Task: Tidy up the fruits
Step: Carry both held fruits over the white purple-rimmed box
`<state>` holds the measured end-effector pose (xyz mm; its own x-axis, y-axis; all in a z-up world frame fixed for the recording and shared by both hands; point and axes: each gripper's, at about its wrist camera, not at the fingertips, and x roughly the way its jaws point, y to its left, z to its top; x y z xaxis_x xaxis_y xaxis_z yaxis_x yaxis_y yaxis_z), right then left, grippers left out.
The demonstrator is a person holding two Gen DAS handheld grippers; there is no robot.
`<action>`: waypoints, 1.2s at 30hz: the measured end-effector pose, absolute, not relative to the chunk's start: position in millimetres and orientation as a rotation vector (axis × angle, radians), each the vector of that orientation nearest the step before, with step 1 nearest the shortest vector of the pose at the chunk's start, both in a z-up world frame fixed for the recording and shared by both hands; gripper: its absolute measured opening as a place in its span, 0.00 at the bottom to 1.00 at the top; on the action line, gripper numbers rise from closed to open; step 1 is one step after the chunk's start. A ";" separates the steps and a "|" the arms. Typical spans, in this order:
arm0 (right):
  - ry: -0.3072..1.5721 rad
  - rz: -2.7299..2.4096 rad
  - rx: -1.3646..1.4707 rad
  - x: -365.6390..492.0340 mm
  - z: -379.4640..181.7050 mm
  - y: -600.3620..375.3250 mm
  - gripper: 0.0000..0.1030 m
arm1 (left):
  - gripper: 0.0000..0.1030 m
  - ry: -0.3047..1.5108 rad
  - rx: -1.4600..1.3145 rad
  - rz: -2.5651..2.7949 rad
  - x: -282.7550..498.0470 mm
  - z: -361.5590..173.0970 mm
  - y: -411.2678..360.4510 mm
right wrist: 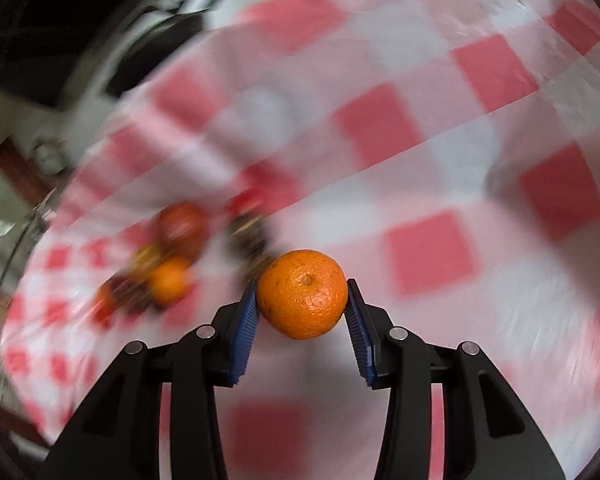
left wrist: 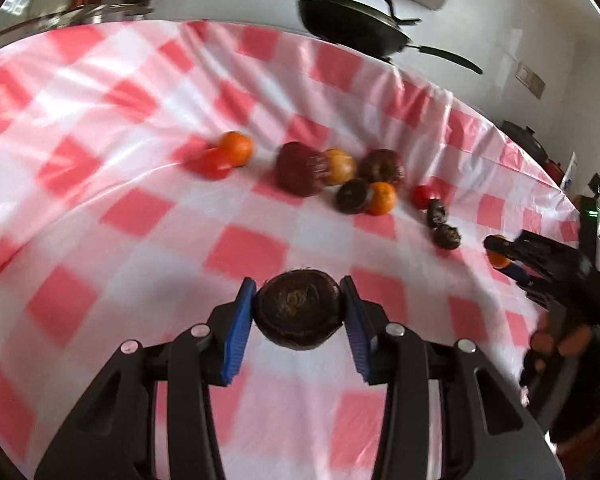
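My left gripper [left wrist: 299, 300] is shut on a dark brown round fruit [left wrist: 298, 309] and holds it above the red-and-white checked tablecloth [left wrist: 120, 128]. My right gripper [right wrist: 302, 300] is shut on an orange [right wrist: 302, 294]; it also shows at the right of the left wrist view [left wrist: 500, 250]. Several fruits lie in a loose row on the cloth: an orange [left wrist: 236, 148], a red one [left wrist: 214, 164], a dark red one [left wrist: 298, 168], a yellow-brown one [left wrist: 340, 166], dark ones [left wrist: 354, 196] and another orange [left wrist: 382, 198]. The right wrist view shows that pile blurred [right wrist: 168, 268].
A black frying pan [left wrist: 356, 28] and a pot [left wrist: 84, 16] stand beyond the far edge of the table. The cloth [right wrist: 420, 140] is wrinkled. A hand [left wrist: 560, 344] holds the right gripper at the table's right edge.
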<state>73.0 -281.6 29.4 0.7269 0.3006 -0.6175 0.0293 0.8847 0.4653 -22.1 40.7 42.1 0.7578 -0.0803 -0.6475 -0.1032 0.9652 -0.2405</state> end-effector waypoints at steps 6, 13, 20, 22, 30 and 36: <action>0.777 0.336 0.414 -17.2 42.2 -202.7 0.41 | 0.42 0.702 -0.223 0.075 -98.8 46.1 71.9; 0.781 0.482 0.316 -92.5 50.4 -132.9 0.41 | 0.42 0.671 -0.166 0.145 -159.4 63.8 114.9; 0.801 0.607 0.187 -140.5 48.4 -71.8 0.41 | 0.42 0.682 -0.159 0.211 -199.6 62.1 151.8; 0.798 0.639 0.152 -150.7 48.2 -56.5 0.41 | 0.42 0.684 -0.148 0.229 -211.8 59.6 161.9; 0.791 0.788 0.008 -199.9 41.8 5.1 0.41 | 0.42 0.689 -0.196 0.316 -269.4 47.1 213.4; 0.785 0.927 -0.117 -246.1 31.0 46.9 0.41 | 0.42 0.698 -0.250 0.396 -315.2 34.6 255.5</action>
<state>-246.1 46.9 31.0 0.3496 0.6727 -0.6522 -0.7537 0.6154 0.2308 -315.2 255.5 34.6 0.6966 0.2690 -0.6651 -0.4336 0.8964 -0.0916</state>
